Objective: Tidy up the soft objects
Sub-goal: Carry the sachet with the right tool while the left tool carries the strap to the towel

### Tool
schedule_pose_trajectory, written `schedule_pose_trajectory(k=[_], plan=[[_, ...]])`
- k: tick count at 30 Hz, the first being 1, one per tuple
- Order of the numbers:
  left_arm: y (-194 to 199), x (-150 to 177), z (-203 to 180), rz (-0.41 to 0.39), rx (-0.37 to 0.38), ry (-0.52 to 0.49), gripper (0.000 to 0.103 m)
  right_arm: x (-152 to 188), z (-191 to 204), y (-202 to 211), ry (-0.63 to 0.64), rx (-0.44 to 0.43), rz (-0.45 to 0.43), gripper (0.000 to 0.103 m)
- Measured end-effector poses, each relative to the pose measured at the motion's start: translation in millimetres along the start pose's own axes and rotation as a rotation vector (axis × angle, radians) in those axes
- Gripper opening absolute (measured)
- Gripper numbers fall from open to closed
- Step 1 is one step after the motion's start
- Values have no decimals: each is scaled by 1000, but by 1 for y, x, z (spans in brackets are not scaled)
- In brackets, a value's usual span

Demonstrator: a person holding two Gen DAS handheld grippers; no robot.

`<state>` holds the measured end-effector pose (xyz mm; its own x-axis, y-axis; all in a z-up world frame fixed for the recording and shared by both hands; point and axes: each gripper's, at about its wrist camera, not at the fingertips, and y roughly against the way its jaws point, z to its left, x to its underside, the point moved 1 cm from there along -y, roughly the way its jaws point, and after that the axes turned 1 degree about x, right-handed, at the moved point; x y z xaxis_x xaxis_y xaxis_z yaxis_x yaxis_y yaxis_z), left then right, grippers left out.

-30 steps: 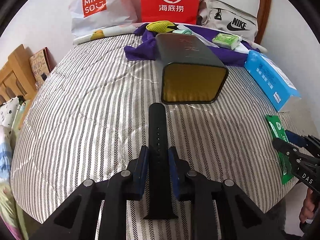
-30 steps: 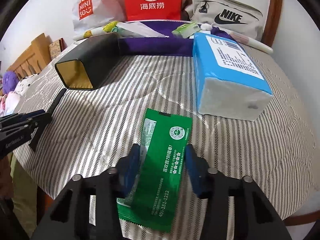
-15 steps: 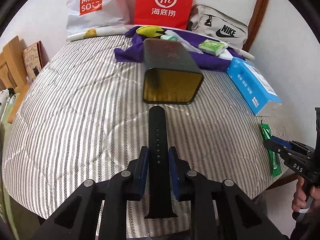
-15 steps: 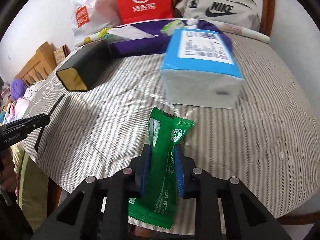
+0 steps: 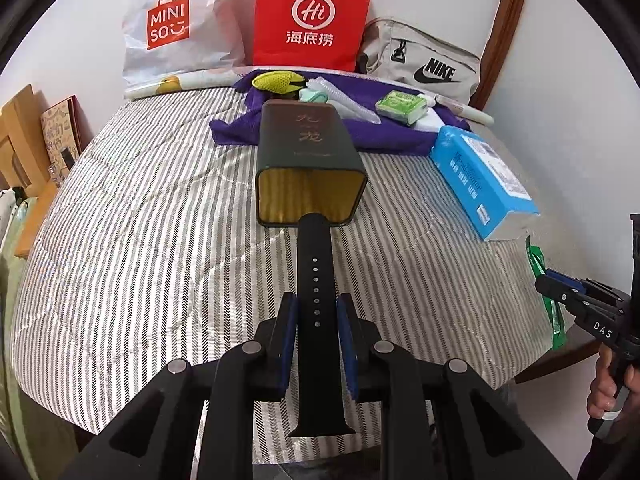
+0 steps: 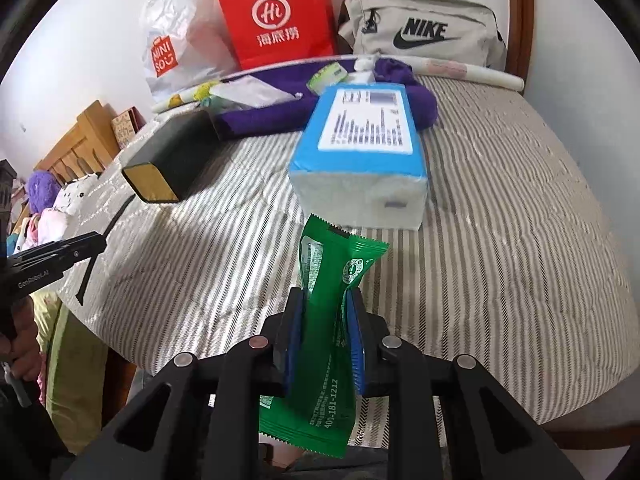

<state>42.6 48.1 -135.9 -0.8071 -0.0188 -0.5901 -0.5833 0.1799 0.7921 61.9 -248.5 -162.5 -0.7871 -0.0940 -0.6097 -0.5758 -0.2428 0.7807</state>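
Black silicone watch strap point(image 5: 315, 280) clamped between the left gripper point(image 5: 316, 312) pads, tip just before the open gold mouth of the dark tin box point(image 5: 310, 164). Green snack packet point(image 6: 326, 320) pinched in the right gripper point(image 6: 324, 320), raised off the striped quilt point(image 6: 500, 220) near the blue tissue pack point(image 6: 364, 148).

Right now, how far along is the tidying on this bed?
Early. In hand: the left tongs are shut on the black watch strap, the right tongs on the green packet. Nothing looks sorted; the blue tissue pack and purple cloth lie loose on the bed.
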Motion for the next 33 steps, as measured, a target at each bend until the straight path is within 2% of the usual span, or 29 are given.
schedule_pose_trajectory(k=[4, 7, 15, 33], plan=[[11, -5, -2, -18, 29, 3, 20, -9, 1, 14, 19, -17, -31, 21], [18, -13, -3, -32, 28, -3, 20, -18, 1, 24, 21, -41, -47, 21], [29, -43, -4, -71, 26, -23, 20, -54, 5, 40, 71, -38, -115, 21], [5, -134, 1, -90, 31, 3, 20, -166, -2, 15, 143, -61, -174, 21]])
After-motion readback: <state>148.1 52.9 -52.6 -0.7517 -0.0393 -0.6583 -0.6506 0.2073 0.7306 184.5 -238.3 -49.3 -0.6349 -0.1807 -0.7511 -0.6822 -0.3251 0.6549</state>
